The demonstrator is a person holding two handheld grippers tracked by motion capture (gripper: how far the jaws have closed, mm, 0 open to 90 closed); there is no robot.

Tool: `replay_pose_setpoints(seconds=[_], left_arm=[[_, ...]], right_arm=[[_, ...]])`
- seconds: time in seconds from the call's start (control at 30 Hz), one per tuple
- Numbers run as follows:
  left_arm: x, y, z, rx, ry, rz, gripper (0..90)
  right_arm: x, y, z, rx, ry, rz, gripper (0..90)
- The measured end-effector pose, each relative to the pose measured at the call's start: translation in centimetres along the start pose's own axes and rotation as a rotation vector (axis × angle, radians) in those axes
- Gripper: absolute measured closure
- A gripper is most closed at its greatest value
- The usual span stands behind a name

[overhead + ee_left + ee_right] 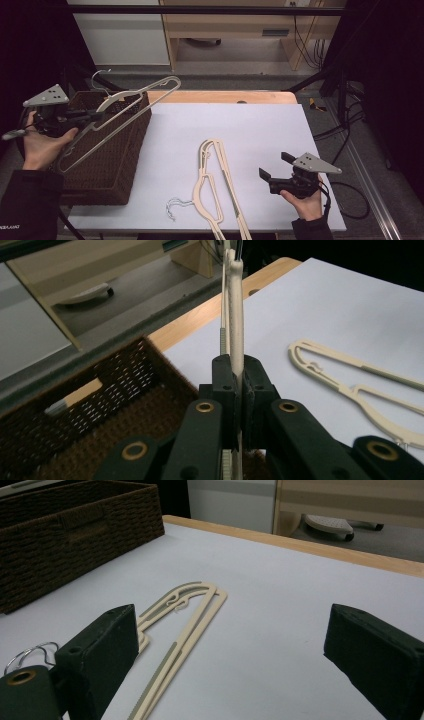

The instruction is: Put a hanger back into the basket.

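Two cream hangers share this scene: one hanger (131, 100) is held aloft above the wicker basket (115, 165) at about nine o'clock on the bench (260, 130), clamped in the left tongs (97, 116), whose jaws are pressed tight on its flat frame. In the left gripper view the held hanger (236, 315) rises edge-on from between the closed jaws, above the basket's brown weave (115, 390). Its wire hook (100, 77) points toward eleven o'clock, past the basket's far rim.

A second hanger (215, 185) lies flat on the bench's pale sheet near six o'clock, its wire hook (175, 206) at its seven o'clock side; it may be two frames stacked together, though the view is too coarse to be sure. The right gripper view shows this hanger (180, 615) lying just ahead of that tool's jaws.

At about four o'clock the right tongs (272, 167) rest low over the bench in the person's right hand (306, 202), jaws spread wide with nothing between them, aimed toward the lying hanger.
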State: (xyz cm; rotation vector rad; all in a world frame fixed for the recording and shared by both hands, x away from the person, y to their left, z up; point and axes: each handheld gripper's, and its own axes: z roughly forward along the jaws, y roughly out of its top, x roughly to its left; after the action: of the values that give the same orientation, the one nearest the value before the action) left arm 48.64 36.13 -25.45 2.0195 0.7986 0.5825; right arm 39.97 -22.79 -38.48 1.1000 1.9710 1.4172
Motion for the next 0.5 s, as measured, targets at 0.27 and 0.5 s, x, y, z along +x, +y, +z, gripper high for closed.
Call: replay_pose_setpoints(seconds=[0.27,0.5], left_arm=[[3.4,-2.8,-1.1,-0.001,0.051,-0.075,86.6],[5.6,-5.6,-1.6,0.034,0.092,-0.116,86.6]], right_arm=[[0.0,0.0,0.0,0.002,-0.006,-0.004,7.2],[-0.1,-0.1,0.2,0.01,-0.008,-0.004,6.9]])
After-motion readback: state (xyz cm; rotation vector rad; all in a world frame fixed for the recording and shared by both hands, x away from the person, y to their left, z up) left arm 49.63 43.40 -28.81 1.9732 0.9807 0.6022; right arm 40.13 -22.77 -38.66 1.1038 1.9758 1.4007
